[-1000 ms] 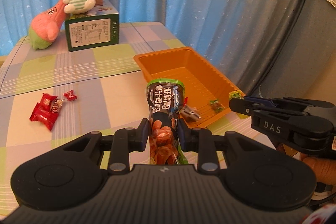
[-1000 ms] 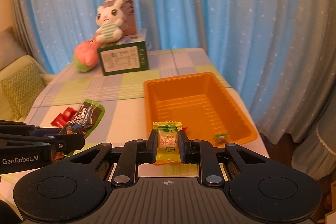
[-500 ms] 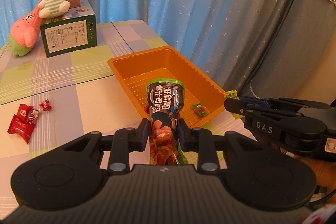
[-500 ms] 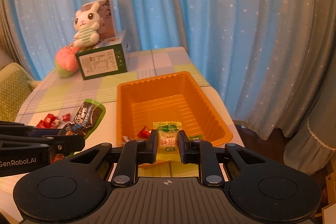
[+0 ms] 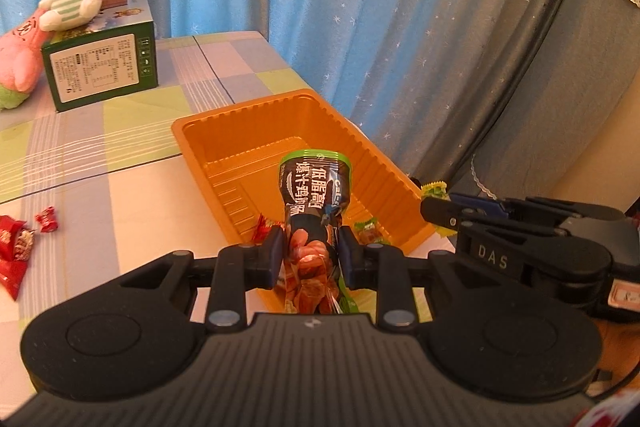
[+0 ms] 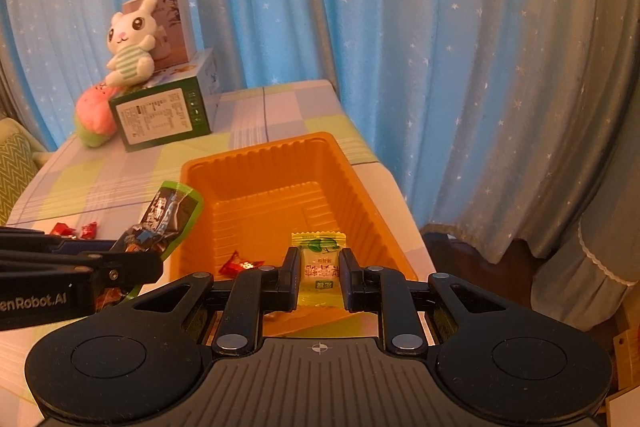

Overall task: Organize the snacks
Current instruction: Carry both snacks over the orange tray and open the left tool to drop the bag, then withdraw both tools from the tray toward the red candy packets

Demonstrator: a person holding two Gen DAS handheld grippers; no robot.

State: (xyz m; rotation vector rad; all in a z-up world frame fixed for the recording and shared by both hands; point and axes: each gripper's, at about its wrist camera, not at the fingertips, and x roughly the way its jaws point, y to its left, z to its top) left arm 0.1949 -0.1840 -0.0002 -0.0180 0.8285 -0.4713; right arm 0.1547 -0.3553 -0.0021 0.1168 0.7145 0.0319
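The left wrist view is showing the left gripper (image 5: 311, 255) clamped on a dark snack pouch (image 5: 314, 203) with a green edge and white characters; the pouch is standing up over the near end of the orange tray (image 5: 280, 115). Only this view is showing a green-wrapped candy (image 5: 370, 229) inside the tray, and the red candies (image 5: 16, 247) lying on the table, well to the left of the tray. At the right edge, beside the tray, the right gripper is appearing from the side, and a bit of the person's hand (image 5: 616, 347) is visible under it.

The right wrist view is showing the right gripper (image 6: 319, 273) closed on a small yellow-green candy packet (image 6: 319, 267), held over the near part of the tray (image 6: 256, 157). Only here a red candy (image 6: 240, 265) on the tray floor is clear. Both grippers are pointing downward, toward the tray.

The tray is thin glossy plastic, rectangular, with ribbed walls. The tablecloth (image 6: 248, 115) is checked in pale colours. Behind the tray, a soft plush rabbit (image 6: 130, 45) is sitting on a green cardboard box (image 6: 160, 117).
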